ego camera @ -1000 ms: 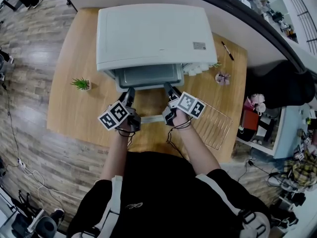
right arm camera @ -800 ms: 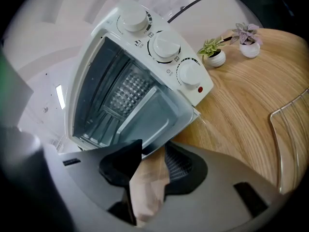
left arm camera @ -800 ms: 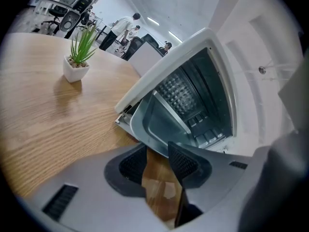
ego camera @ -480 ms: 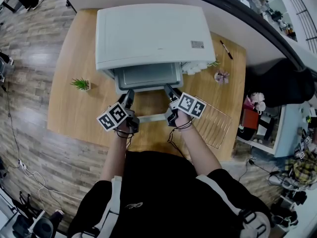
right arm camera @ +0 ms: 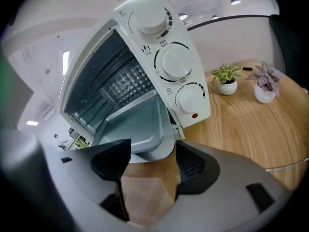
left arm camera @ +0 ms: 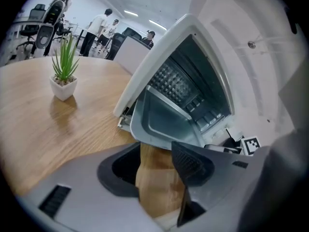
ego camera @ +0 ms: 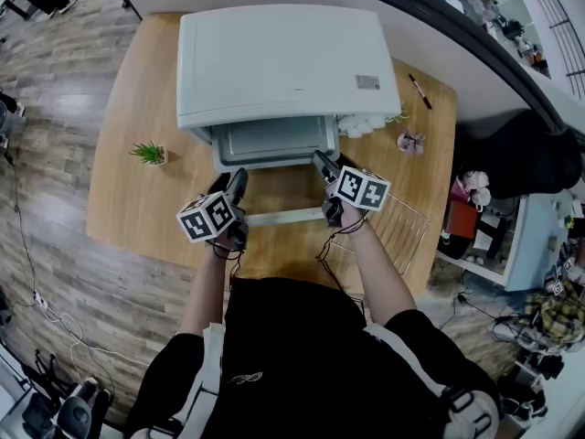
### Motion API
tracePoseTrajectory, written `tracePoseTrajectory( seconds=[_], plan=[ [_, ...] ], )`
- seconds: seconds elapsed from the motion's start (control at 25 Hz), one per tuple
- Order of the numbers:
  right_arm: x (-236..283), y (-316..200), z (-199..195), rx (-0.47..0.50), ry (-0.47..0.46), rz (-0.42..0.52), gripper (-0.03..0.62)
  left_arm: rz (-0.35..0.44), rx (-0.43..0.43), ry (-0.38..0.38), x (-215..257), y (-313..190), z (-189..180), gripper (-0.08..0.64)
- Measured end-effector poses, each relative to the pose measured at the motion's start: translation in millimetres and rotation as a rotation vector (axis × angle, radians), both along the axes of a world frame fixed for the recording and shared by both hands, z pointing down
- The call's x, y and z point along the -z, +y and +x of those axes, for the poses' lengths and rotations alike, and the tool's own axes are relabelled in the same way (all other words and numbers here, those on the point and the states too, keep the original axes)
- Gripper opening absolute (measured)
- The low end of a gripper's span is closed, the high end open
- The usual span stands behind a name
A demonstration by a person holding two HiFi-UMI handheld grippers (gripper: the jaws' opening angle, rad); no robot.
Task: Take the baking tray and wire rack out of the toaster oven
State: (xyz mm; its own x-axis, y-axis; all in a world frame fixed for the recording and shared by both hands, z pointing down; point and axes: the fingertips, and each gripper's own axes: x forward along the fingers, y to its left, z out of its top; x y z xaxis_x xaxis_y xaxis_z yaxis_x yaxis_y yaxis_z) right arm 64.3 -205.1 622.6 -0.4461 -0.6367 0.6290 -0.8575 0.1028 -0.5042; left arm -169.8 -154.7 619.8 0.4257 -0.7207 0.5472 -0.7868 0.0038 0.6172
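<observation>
Wooden surface (ego camera: 137, 208) bearing oven (ego camera: 283, 62), front open. Tray (ego camera: 272, 140) poking out of oven's mouth, not gripped. Rack (ego camera: 402, 236) flat on surface, at right. Left gripper (ego camera: 236, 181) and right gripper (ego camera: 324, 163) just short of tray's rim, jaws just opened, apart, nothing between.

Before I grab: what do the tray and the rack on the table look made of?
Tray: looks like sheet metal, dull grey and smooth, with soft reflections on its pressed walls.
Rack: thin metal wire, probably steel, showing as a fine silvery grid.
</observation>
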Motion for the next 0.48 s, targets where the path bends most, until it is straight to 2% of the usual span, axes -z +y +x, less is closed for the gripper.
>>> tracePoseTrajectory(
  seconds=[0.24, 0.48],
  plan=[
    [1.1, -10.8, 5.6, 0.078, 0.103, 0.041, 0.308, 0.015, -0.045, -0.166, 5.6, -1.0, -27.7, 0.216],
    [3.3, -23.5, 3.1, 0.132, 0.171, 0.064, 0.307, 0.045, -0.052, -0.192, 12.3, -30.9, -42.2, 0.224]
  ],
)
